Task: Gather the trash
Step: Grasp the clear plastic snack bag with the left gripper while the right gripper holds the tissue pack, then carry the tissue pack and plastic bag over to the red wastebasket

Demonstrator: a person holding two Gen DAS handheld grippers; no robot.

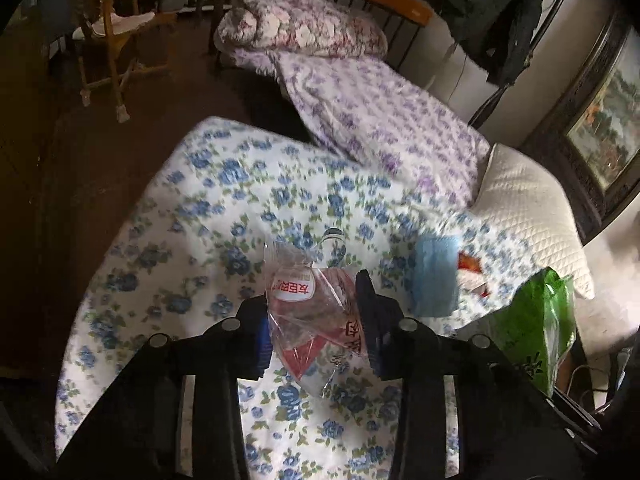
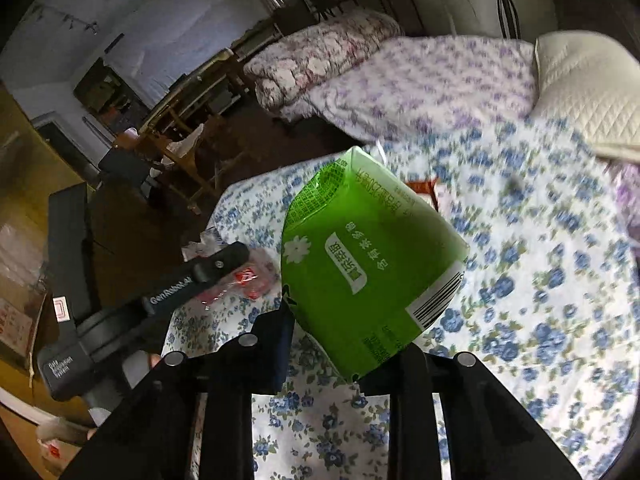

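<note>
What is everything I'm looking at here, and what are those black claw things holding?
Clear wrapper: one, see-through with red print, between the left claw's fingers.
Green packet: one, bright green, between the right claw's fingers.
Blue item: one, light blue, blurred, on the quilt.
Red-and-white wrapper: one, on the quilt beside the blue item.
Floral quilt: one, white with blue flowers, covering the bed.
Purple-flowered cover: one, farther up the bed.
Pillow: one, cream, quilted.
Wooden chair: one, on the floor.
Left gripper: black, shut.
Right gripper: black, shut.
</note>
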